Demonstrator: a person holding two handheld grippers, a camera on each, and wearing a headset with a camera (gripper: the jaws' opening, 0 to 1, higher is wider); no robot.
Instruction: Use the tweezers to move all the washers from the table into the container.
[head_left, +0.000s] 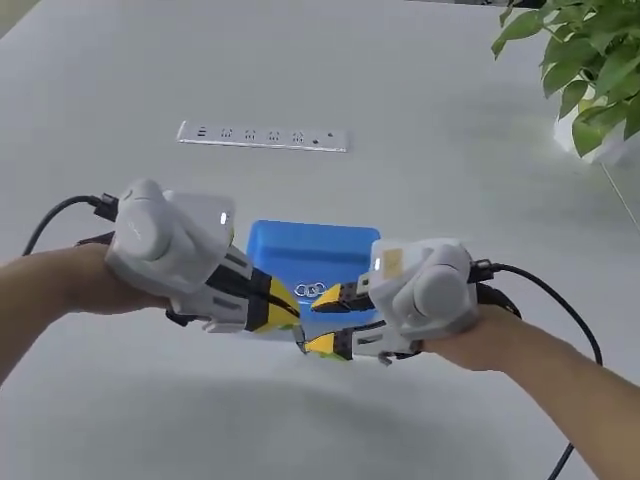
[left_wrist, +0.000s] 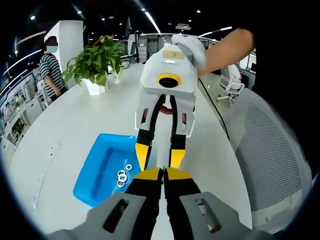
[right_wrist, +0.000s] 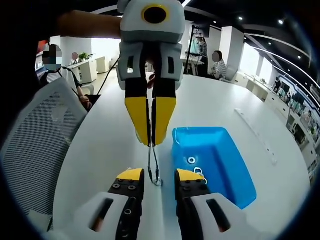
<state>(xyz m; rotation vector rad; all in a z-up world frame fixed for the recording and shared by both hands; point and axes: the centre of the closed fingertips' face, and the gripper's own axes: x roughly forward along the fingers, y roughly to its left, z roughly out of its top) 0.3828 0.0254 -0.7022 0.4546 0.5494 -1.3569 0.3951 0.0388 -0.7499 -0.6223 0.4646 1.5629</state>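
My left gripper (head_left: 288, 305) is shut on thin metal tweezers (right_wrist: 151, 157), which point toward the right gripper. The tweezers' tips rest at a small washer (right_wrist: 158, 182) on the white table, just left of the blue container (right_wrist: 220, 155). My right gripper (right_wrist: 160, 175) is open, its yellow jaws standing either side of the tweezers' tips. In the left gripper view my own jaws (left_wrist: 163, 172) are pressed together and the right gripper (left_wrist: 159, 155) faces them. Three washers (head_left: 312, 290) lie inside the container (head_left: 300, 245), also seen as washers (left_wrist: 122, 175) near its close wall.
A white power strip (head_left: 262, 136) lies farther back on the table. A potted plant (head_left: 585, 60) stands at the far right corner. A mesh chair (left_wrist: 270, 150) sits beside the table edge. People stand in the background.
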